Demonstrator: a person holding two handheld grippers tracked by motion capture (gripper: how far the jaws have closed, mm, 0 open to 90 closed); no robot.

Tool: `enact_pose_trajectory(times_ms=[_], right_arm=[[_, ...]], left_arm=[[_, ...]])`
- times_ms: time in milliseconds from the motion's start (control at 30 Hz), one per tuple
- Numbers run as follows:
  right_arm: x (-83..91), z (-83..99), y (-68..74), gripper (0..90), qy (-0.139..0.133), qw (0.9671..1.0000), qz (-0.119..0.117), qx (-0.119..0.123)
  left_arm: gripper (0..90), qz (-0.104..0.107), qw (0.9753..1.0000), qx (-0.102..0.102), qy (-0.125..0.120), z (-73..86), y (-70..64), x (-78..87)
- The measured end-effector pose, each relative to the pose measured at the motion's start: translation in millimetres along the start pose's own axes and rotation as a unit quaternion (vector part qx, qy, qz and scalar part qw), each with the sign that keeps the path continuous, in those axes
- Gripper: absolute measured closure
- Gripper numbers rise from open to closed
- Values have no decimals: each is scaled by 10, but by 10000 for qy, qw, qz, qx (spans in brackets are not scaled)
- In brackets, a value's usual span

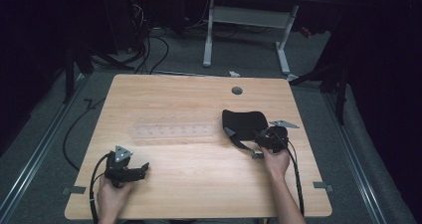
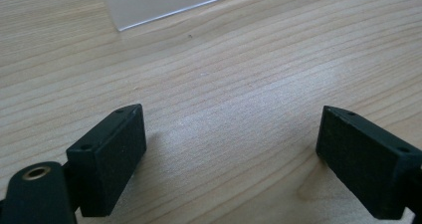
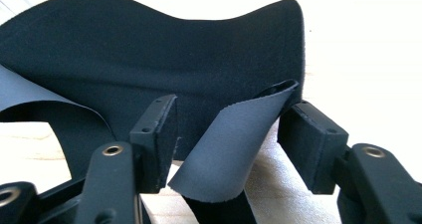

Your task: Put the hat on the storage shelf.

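Near the bench's front edge toward its left corner, the person's left hand holds the left gripper low over bare wood, its jaws released and wide apart with nothing between them; in the left gripper view the left gripper shows the same spread over the grain, with the corner of a clear plastic sheet lying farther off; toward the front right, the right hand holds the right gripper at the near edge of a black fabric piece; in the right gripper view the right gripper stands part-open with a grey-backed, curled flap of the black fabric piece rising between its jaws, and I cannot tell whether they pinch it; a black strap trails from the fabric toward the front; the clear plastic sheet lies flat mid-bench, just left of the fabric; near the far edge sits a round grey grommet.
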State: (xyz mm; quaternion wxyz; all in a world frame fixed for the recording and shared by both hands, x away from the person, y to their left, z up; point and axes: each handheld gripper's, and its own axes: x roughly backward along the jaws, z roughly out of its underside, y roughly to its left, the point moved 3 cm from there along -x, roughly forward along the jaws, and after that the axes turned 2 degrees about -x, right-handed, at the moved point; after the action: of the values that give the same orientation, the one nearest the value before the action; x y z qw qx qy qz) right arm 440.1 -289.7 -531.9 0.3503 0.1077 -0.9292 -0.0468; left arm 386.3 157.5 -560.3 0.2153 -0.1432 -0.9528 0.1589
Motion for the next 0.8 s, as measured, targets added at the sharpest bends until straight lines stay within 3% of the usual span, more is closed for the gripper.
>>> enact_pose_trajectory(times_ms=[567,800], right_arm=[[-134,78,-13,630,185,9994,-278,-80],[-85,52,-14,748,32,9987,-500,-54]], left_arm=[[132,-5,10000,3,-6,-1,1,0],[133,1,10000,4,-7,-2,0,0]])
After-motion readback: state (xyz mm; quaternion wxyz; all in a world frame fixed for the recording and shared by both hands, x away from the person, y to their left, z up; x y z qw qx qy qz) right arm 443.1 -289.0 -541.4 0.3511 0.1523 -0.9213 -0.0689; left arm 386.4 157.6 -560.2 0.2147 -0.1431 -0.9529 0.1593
